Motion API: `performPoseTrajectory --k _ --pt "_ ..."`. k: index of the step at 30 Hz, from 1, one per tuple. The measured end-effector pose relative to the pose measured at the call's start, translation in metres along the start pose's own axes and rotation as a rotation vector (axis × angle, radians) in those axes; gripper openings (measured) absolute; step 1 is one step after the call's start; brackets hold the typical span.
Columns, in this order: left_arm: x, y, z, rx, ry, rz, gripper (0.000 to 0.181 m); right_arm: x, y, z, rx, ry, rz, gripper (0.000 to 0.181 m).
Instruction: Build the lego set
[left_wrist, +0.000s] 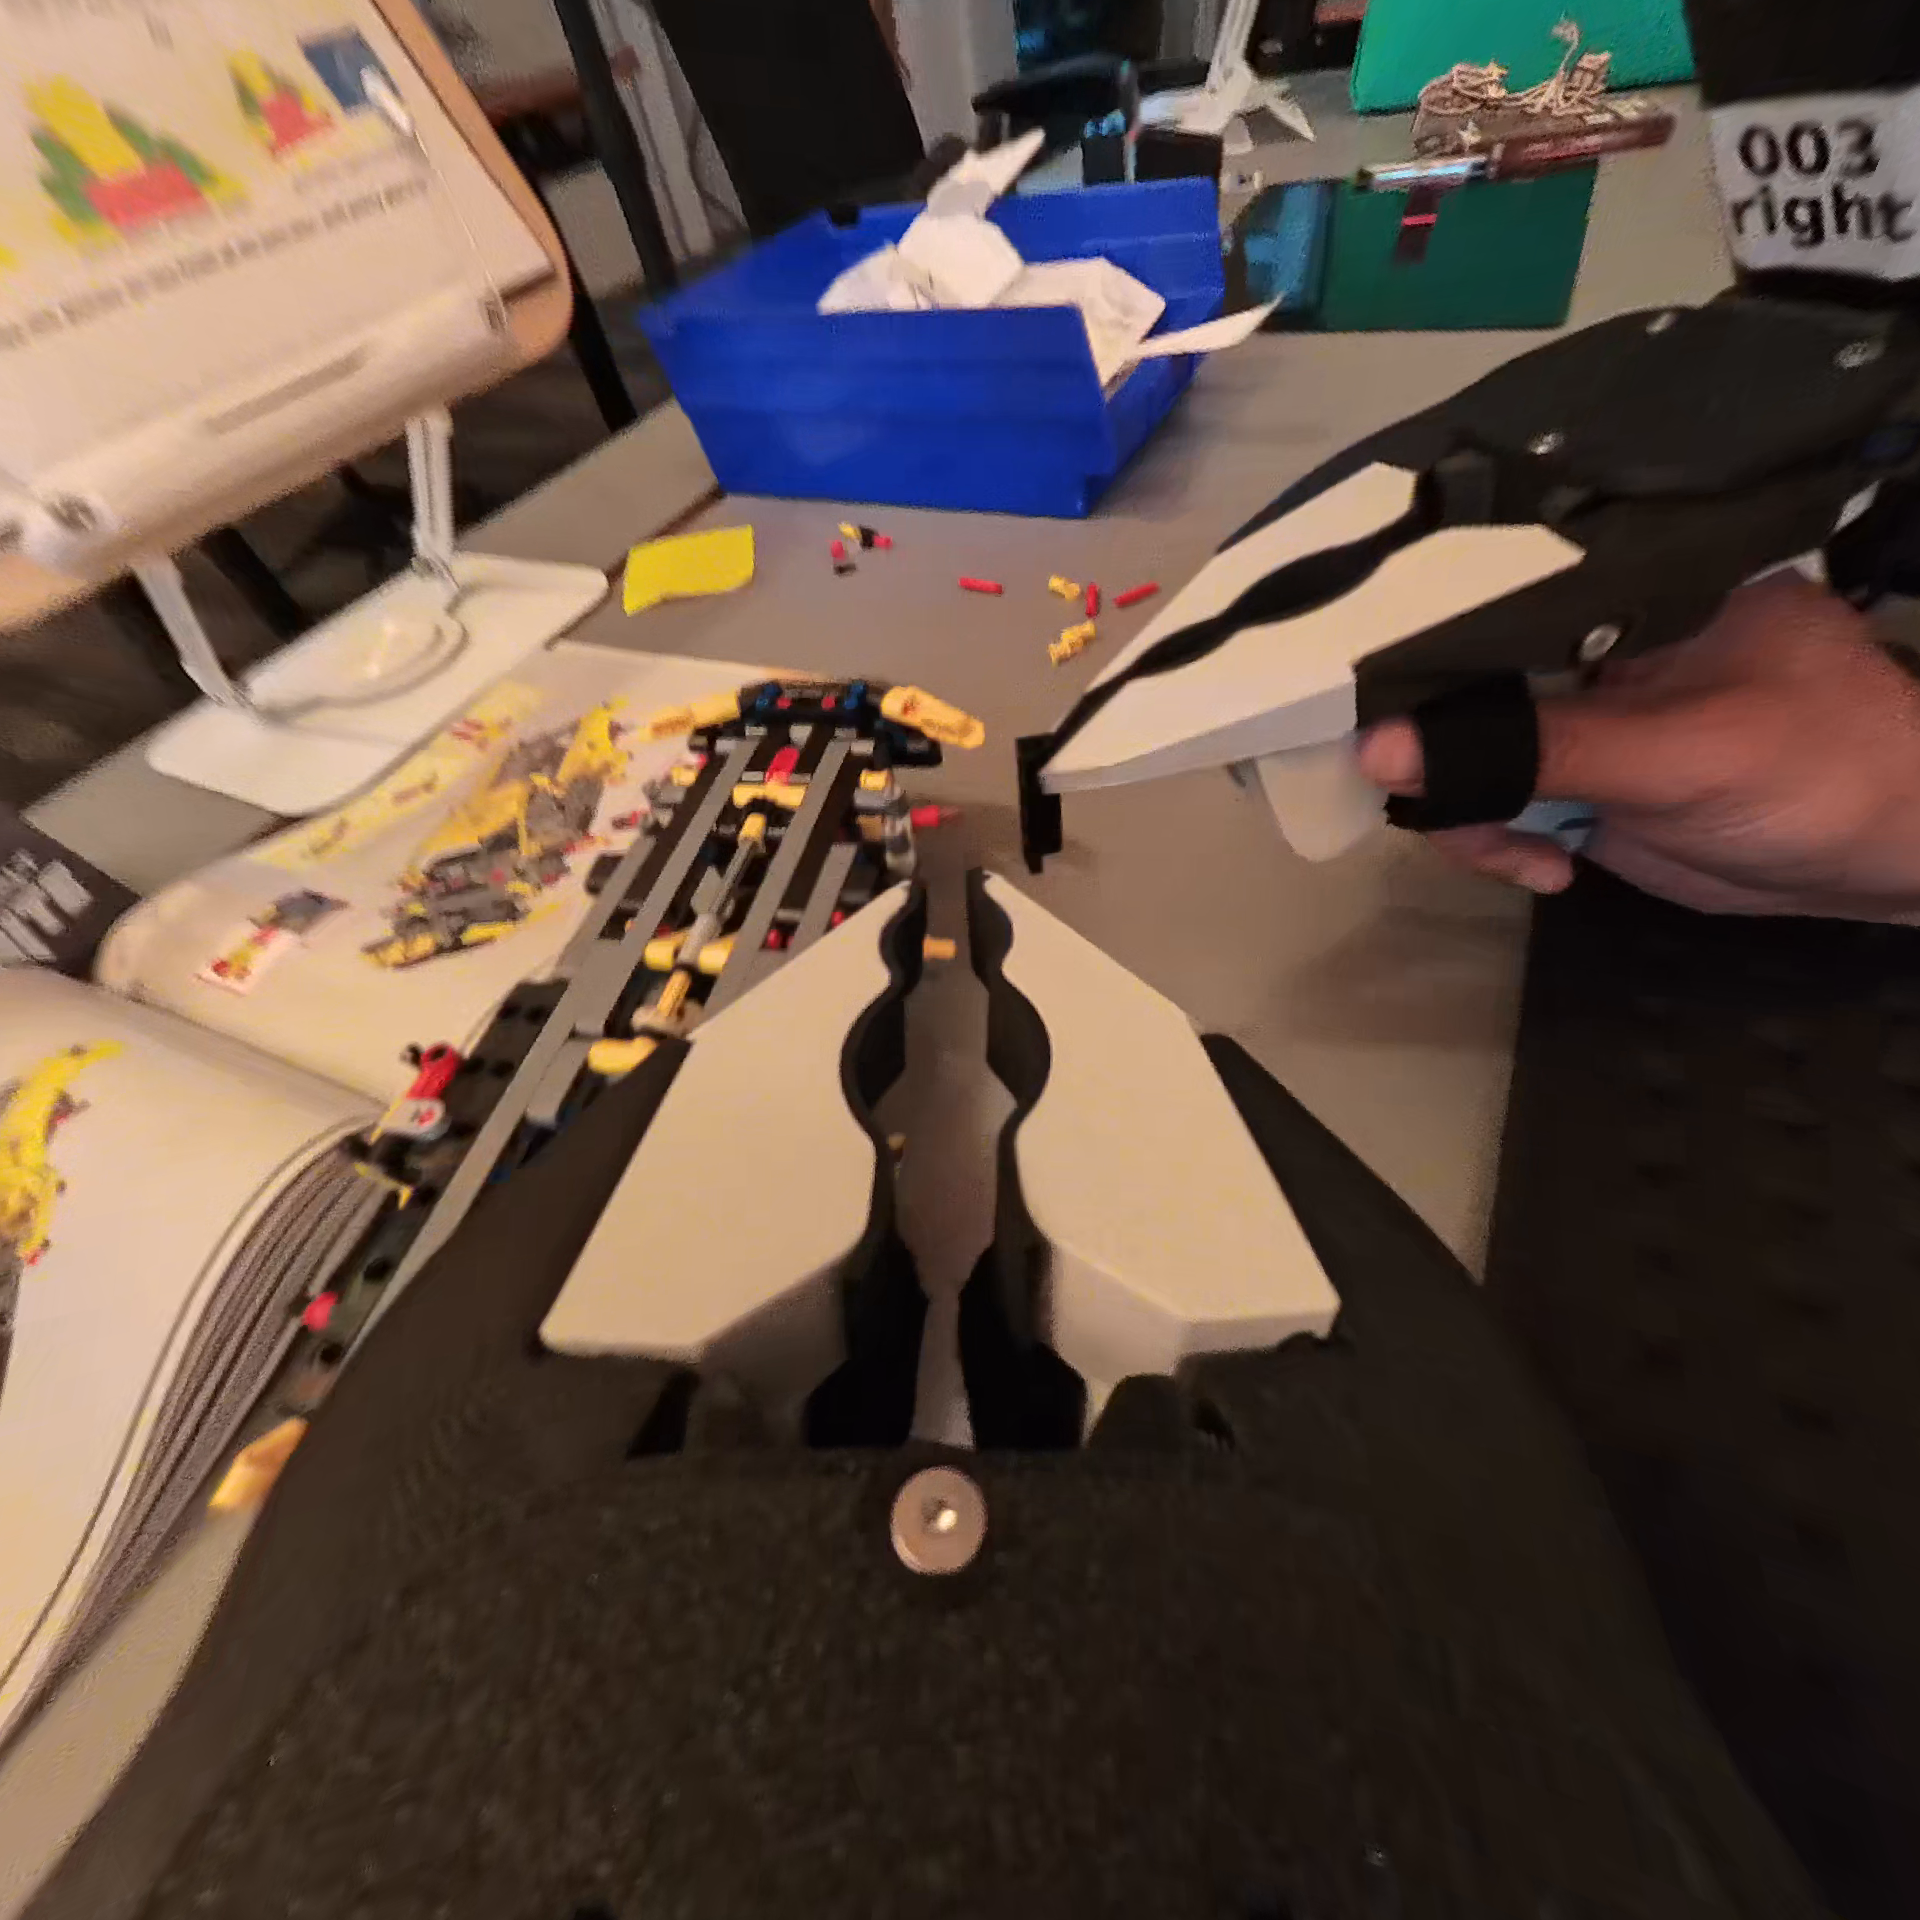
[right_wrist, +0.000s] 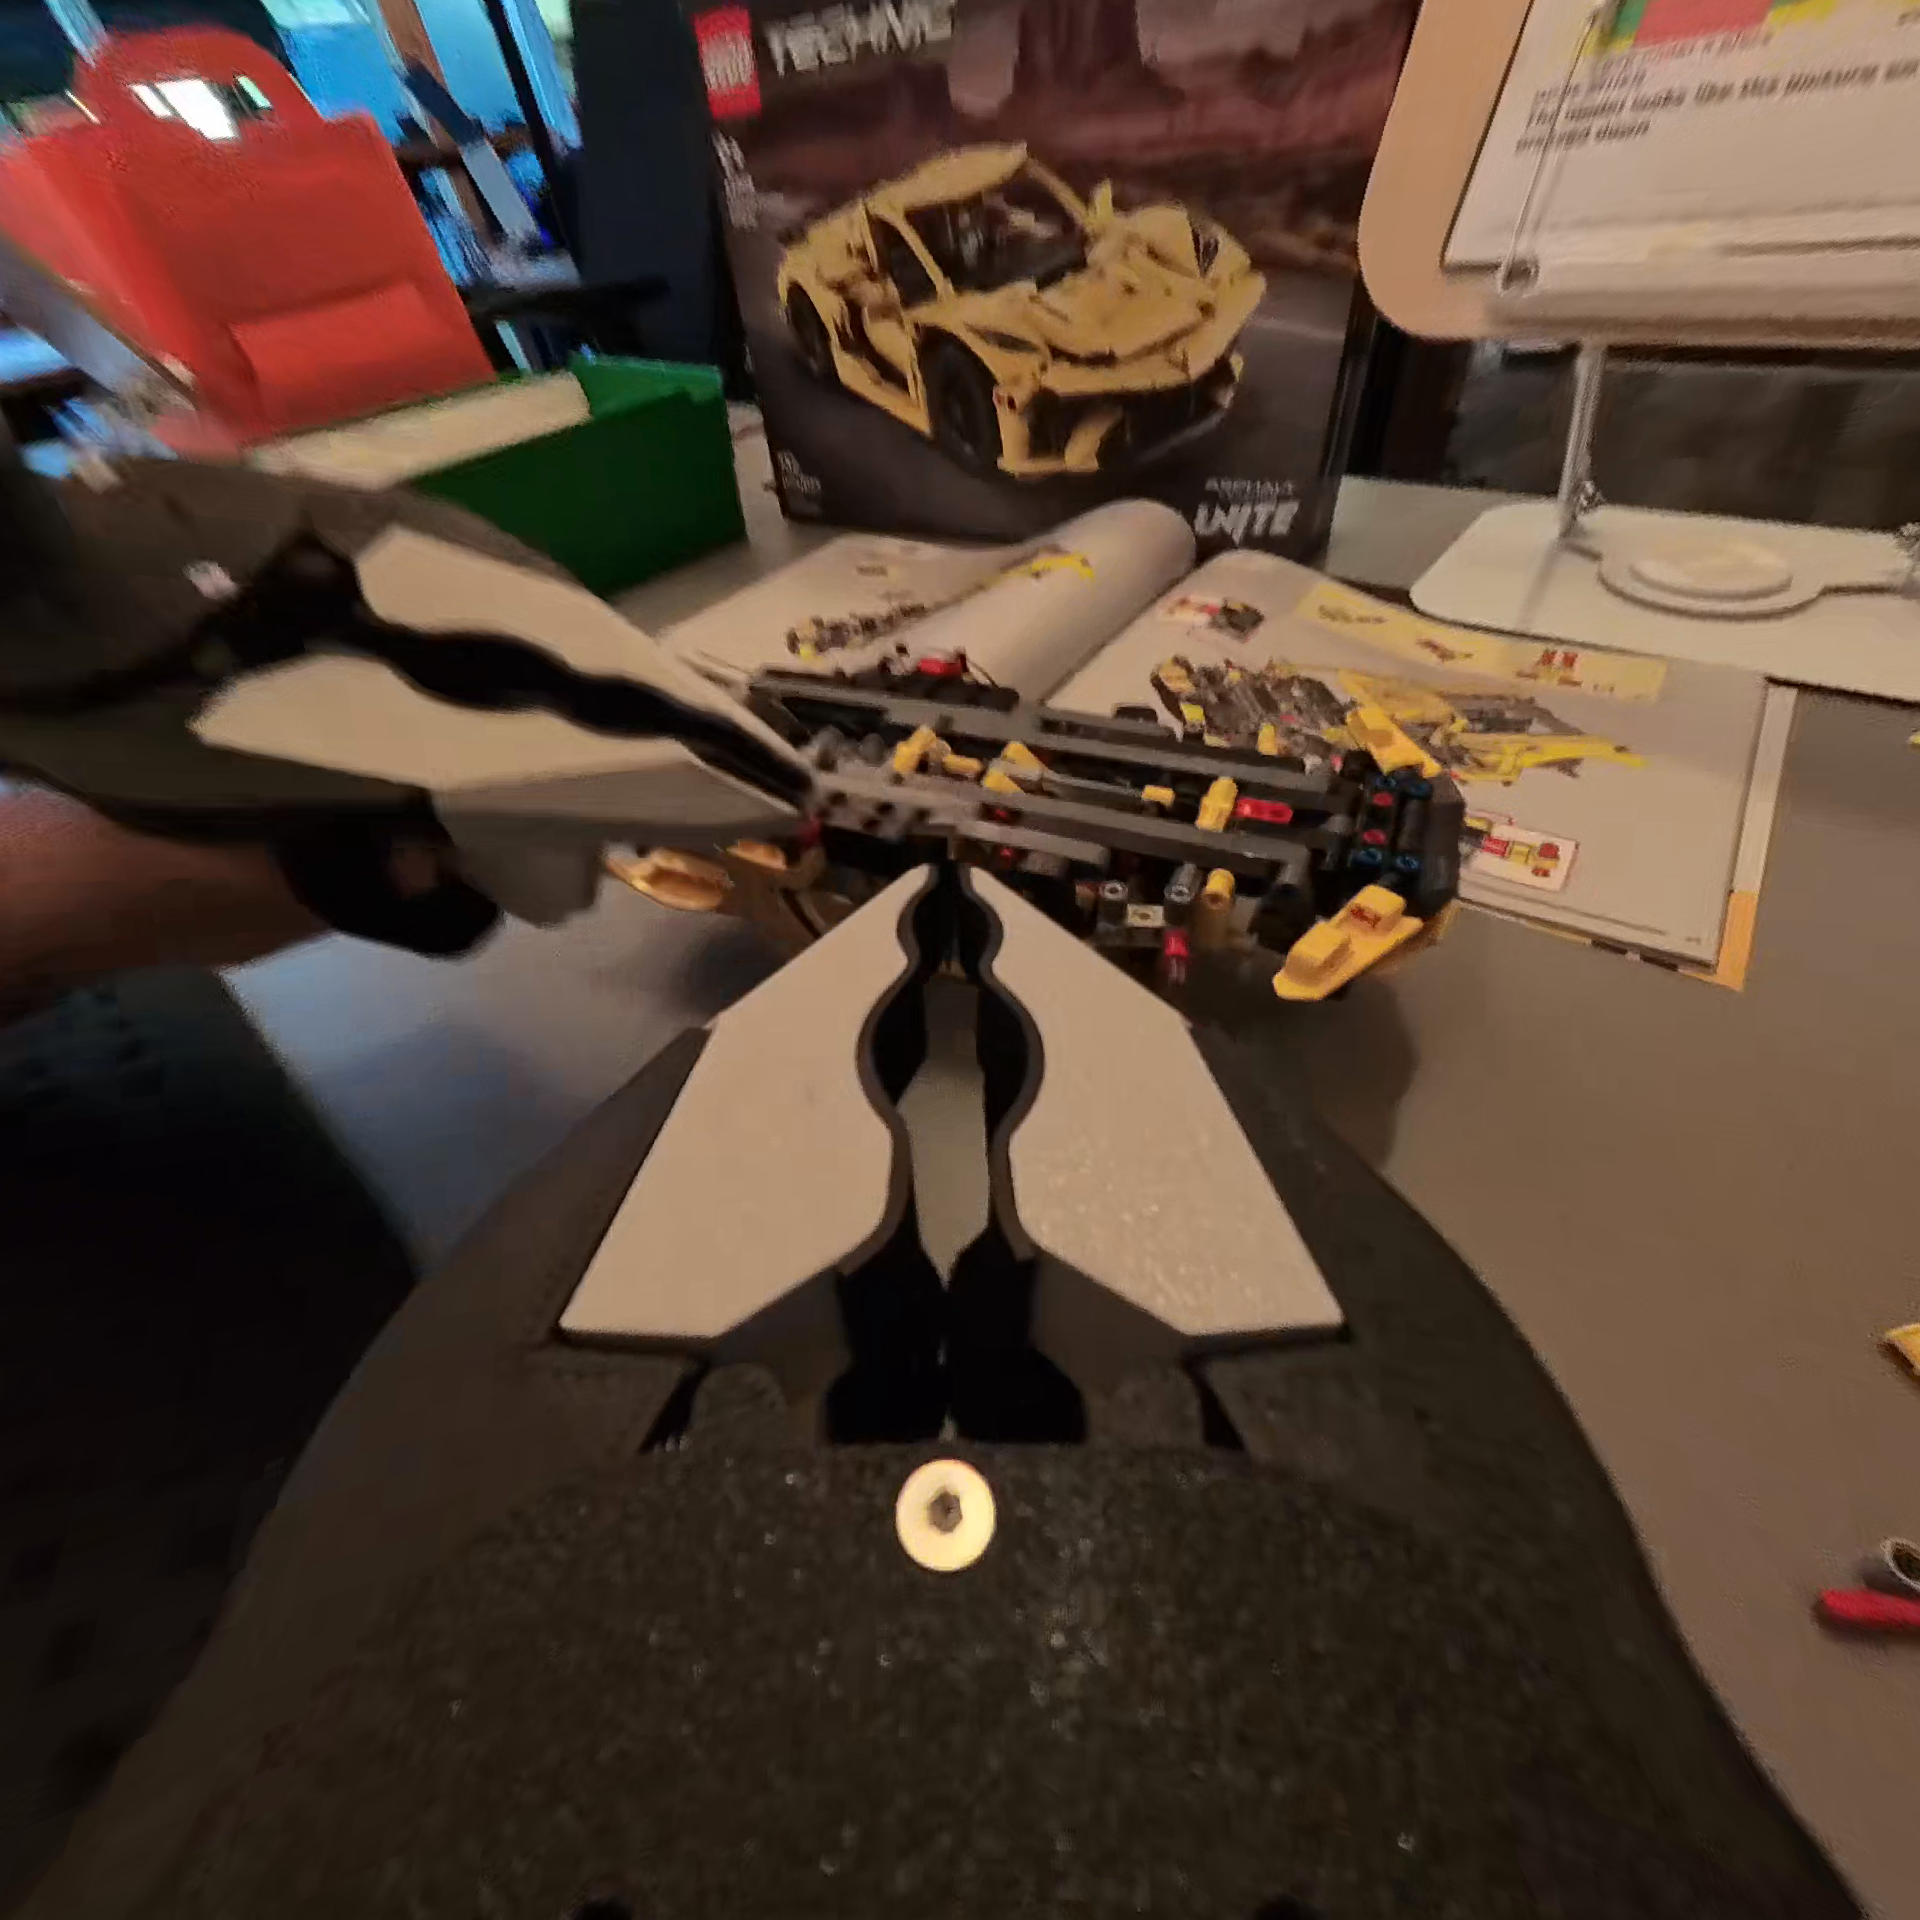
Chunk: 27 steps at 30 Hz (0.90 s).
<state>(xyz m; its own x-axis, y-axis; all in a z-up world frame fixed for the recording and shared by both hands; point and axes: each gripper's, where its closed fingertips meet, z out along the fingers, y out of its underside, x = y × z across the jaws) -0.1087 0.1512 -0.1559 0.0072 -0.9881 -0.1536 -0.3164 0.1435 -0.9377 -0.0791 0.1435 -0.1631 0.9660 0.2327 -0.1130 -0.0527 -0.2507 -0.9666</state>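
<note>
A long, part-built Lego chassis (left_wrist: 727, 862), black and grey with yellow and red parts, lies partly on the open instruction booklet (left_wrist: 436, 862). It also shows in the right wrist view (right_wrist: 1143, 810). My left gripper (left_wrist: 943, 883) has its jaws almost together beside the chassis' right side, with nothing seen between them. In the right wrist view its tips (right_wrist: 805, 792) touch a grey beam of the chassis. My right gripper (left_wrist: 1044, 774) is shut on a small black Lego piece (left_wrist: 1042, 816), held just right of the chassis; in its own view the gripper (right_wrist: 951, 878) points at the chassis' side.
A blue bin (left_wrist: 914, 405) with crumpled paper stands behind. Several small red and yellow pieces (left_wrist: 1070, 613) lie loose on the grey table. The set's box (right_wrist: 1039, 281), a green bin (right_wrist: 613, 468) and a white card stand (right_wrist: 1662, 582) stand behind the booklet (right_wrist: 1351, 665). A black mat (left_wrist: 1714, 1143) lies at right. The gap from one gripper's tips to the other's is roughly 4 cm.
</note>
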Motion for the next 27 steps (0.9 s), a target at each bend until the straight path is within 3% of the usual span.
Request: performPoseTrajectory --k 5,7,10,12,16,23,27 --pt "-0.029 0.008 -0.016 -0.063 0.088 -0.157 0.012 0.001 0.021 0.014 -0.127 0.073 -0.093 0.000" --pt "-0.038 0.009 -0.019 -0.056 0.084 -0.188 0.013 0.002 0.023 0.017 -0.129 0.031 0.025 0.000" --pt "-0.053 0.007 -0.021 -0.037 0.023 -0.159 0.014 -0.002 0.017 0.020 -0.055 -0.087 0.384 0.000" --pt "-0.061 0.005 -0.022 -0.027 -0.023 -0.144 0.014 -0.004 0.017 0.025 -0.036 -0.124 0.526 0.000" --pt "-0.061 0.002 -0.024 -0.023 -0.038 -0.184 0.015 0.005 0.025 0.029 -0.072 -0.103 0.567 0.000" --pt "-0.051 -0.003 -0.024 -0.090 -0.070 -0.197 0.015 0.012 0.019 0.019 0.027 -0.310 0.900 0.000" --pt "-0.043 -0.007 -0.020 -0.130 -0.051 -0.253 0.015 0.014 0.014 0.012 0.063 -0.332 0.910 0.000"
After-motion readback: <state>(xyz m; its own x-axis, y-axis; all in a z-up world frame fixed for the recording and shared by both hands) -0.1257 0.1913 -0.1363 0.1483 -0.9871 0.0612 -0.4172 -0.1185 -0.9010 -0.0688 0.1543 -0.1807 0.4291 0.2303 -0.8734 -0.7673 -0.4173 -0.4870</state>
